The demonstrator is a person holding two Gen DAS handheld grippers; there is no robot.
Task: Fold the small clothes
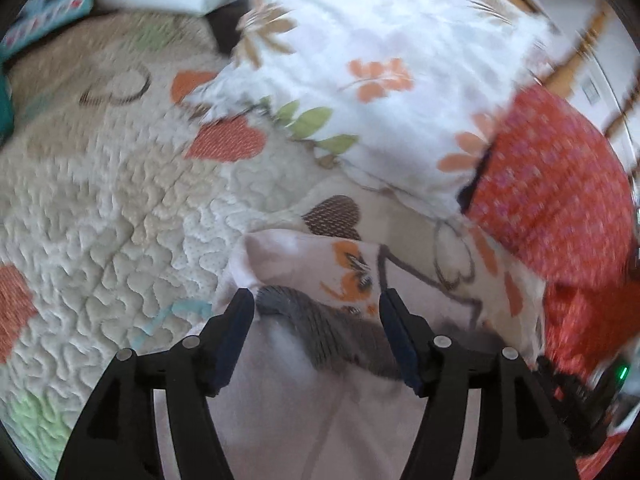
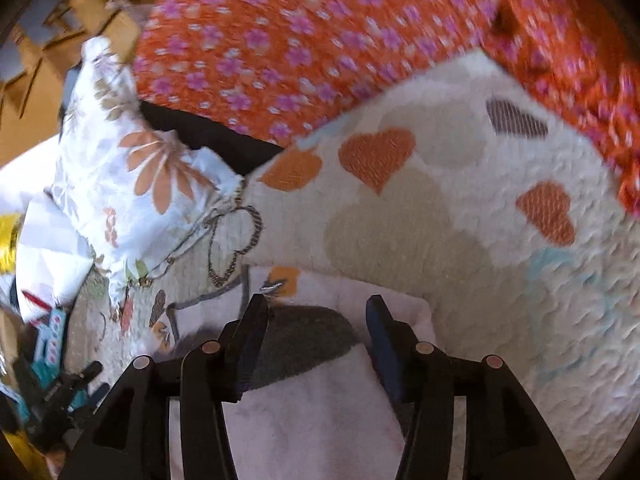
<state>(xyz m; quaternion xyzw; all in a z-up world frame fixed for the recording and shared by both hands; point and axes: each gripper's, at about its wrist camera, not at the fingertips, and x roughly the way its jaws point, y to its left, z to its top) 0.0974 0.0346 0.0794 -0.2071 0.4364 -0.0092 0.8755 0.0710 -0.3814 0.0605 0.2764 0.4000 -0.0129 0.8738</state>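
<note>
A small pale pink garment (image 1: 304,392) with a grey patch and orange print lies on the quilted bedspread (image 1: 100,220). My left gripper (image 1: 316,300) is open, its jaws standing wide apart over the garment's grey part. In the right wrist view the same garment (image 2: 320,412) lies under my right gripper (image 2: 316,306), which is also open, its jaws either side of the grey patch (image 2: 304,340). Neither gripper holds the cloth. The frames are blurred by motion.
A white floral pillow (image 1: 360,60) and an orange-red flowered cloth (image 1: 560,200) lie beyond the garment. In the right wrist view the pillow (image 2: 132,168) is at the left and the orange-red cloth (image 2: 320,32) across the top. Clutter sits at the left edge (image 2: 48,352).
</note>
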